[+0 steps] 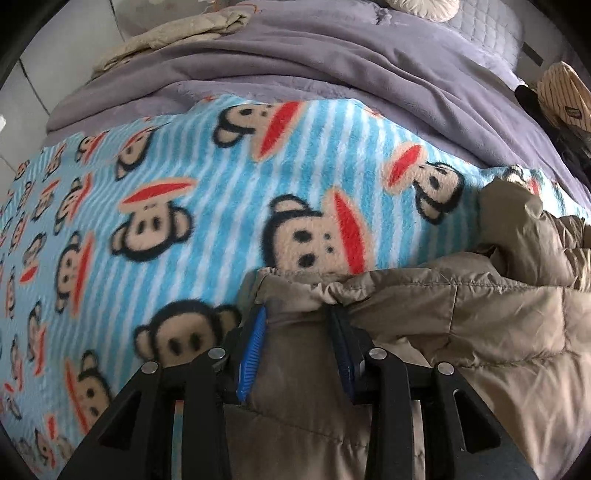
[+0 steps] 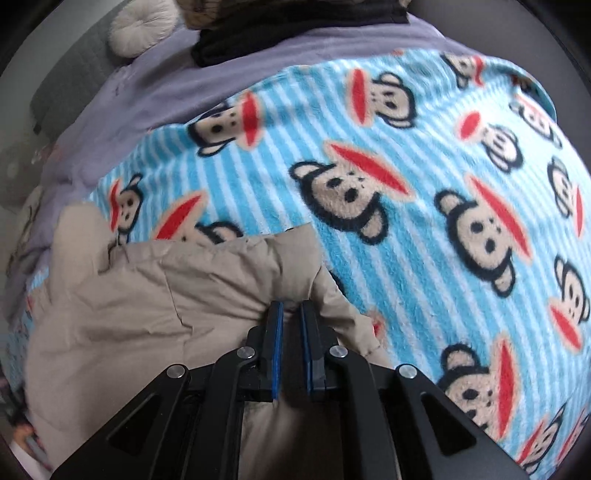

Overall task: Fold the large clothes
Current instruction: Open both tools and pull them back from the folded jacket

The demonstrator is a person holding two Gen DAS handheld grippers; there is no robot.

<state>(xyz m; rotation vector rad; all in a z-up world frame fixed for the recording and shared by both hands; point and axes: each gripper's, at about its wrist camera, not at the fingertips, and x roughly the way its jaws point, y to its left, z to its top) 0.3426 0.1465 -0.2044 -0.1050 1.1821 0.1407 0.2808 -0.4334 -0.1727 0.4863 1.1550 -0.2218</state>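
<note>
Both claws bite the tan padded jacket [image 1: 424, 314] near the bed's front edge: left gripper [image 1: 297, 314] clamps its gathered hem, right gripper [image 2: 291, 308] pinches a fold. Beyond, monkey blanket [image 1: 221, 177] lies bare.

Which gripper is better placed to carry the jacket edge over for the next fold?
Probably left: the left gripper has the tan jacket hem bunched between its fingers; the right gripper pinches only a thin fold.

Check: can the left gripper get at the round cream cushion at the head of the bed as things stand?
Probably not: the left gripper is clamped on the khaki padded jacket, and the round cream cushion lies far off across the purple blanket.
</note>
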